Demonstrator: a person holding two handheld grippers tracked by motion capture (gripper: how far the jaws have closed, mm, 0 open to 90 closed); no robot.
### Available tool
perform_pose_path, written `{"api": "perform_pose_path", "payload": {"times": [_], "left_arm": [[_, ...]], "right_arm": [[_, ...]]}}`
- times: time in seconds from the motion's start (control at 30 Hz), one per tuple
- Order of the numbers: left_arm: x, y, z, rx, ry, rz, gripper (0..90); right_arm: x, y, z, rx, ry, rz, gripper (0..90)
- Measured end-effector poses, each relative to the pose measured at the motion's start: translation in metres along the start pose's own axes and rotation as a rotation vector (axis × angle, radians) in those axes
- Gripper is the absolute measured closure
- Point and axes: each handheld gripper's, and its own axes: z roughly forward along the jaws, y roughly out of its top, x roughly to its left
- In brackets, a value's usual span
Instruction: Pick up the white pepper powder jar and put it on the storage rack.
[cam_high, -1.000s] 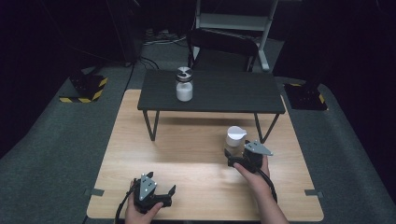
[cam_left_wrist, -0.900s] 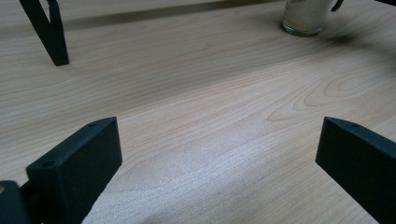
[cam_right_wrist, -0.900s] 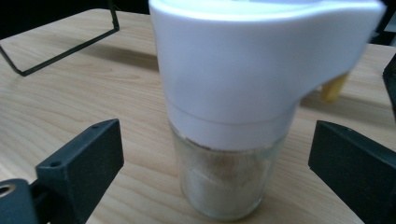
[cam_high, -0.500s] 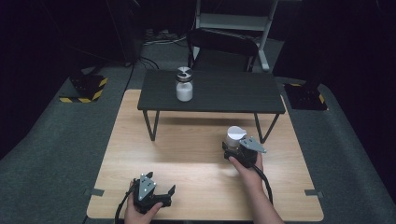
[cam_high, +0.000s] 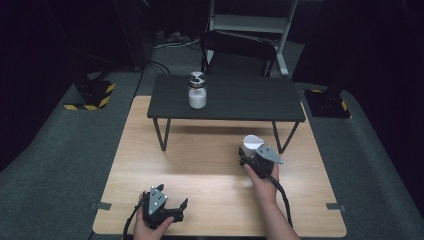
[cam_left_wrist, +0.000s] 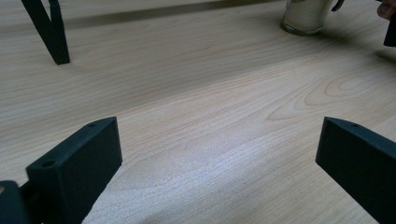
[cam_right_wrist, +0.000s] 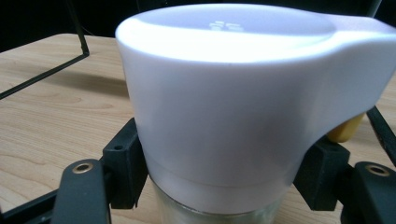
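- High view: the right claw (cam_high: 248, 159) squeezes a glass jar with a white lid (cam_right_wrist: 224, 93), standing on the wooden tabletop (cam_high: 200, 165).
- Left claw (cam_high: 175, 209) rests wide open, holding nothing, near the front edge.

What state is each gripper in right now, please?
Left gripper: open, empty, low over the wooden table.
Right gripper: jaws either side of the white-lidded jar; contact unclear.

Light wood-grain table (cam_high: 210, 165) looking smooth, matt; jar (cam_right_wrist: 219, 210) showing clear glass under a glossy white plastic lid (cam_right_wrist: 233, 93); right gripper (cam_right_wrist: 224, 177) jaws showing matt black plastic.
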Motion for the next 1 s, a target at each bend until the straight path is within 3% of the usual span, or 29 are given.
{"api": "perform_pose_path", "payload": {"times": [0.3,0.4,0.47,1.0], "left_arm": [[0.000,0.000,0.000,-0.001,-0.001,0.002,0.8],[0.000,0.000,0.000,0.001,-0.002,0.004,0.8],[-0.001,0.000,0.000,0.000,0.000,0.003,0.8],[-0.002,-0.001,0.000,0.002,0.002,0.015,0.8]], "right_arm": [[-0.002,0.005,-0.002,0.018,0.008,0.001,30.9],[-0.002,0.006,-0.005,0.022,0.019,-0.024,30.9],[0.000,0.006,-0.009,0.015,0.027,-0.042,30.9],[-0.005,0.009,-0.047,-0.053,0.053,-0.049,30.9]]}}
